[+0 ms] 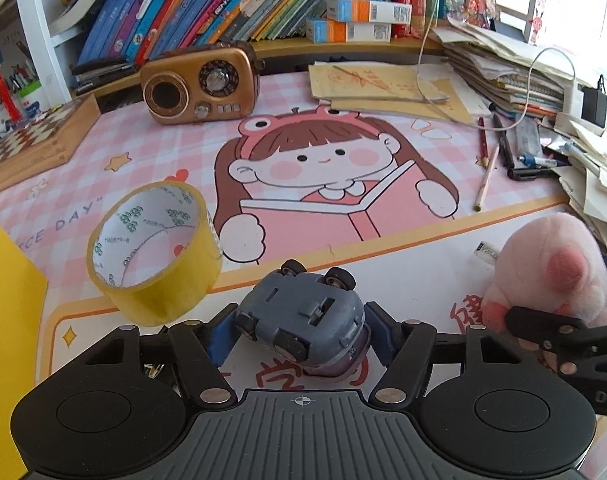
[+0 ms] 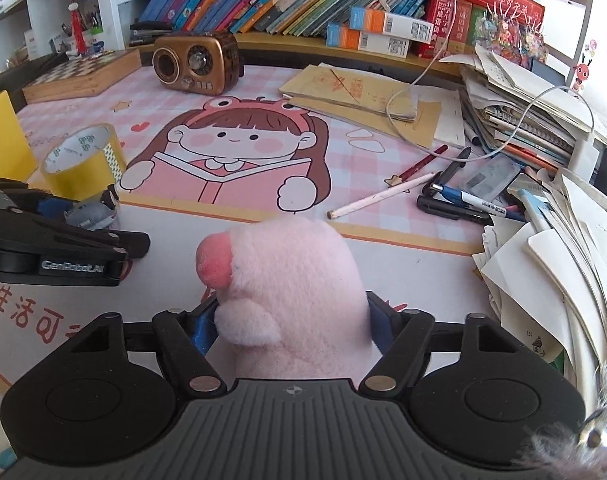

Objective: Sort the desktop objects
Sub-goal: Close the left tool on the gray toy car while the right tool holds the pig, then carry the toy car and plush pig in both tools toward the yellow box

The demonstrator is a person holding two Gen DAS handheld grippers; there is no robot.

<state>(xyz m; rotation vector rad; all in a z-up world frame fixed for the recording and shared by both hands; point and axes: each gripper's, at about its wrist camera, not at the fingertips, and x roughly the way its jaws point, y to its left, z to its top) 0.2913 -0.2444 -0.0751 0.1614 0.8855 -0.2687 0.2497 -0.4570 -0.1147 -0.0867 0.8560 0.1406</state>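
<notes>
Toy car (upside down) pinched between left hand-held gripper fingers.

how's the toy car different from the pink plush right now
The toy car is hard, grey-blue and flipped wheels-up; the pink plush is soft, fuzzy and upright. The car sits in the left gripper, the plush in the right gripper. Both are clamped between blue fingers.

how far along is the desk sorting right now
Nothing looks sorted yet. In hand: the left hand-held gripper is shut on the toy car, the right hand-held gripper on the pink plush. Left: the tape roll, radio and loose pens still sit on the mat.
</notes>
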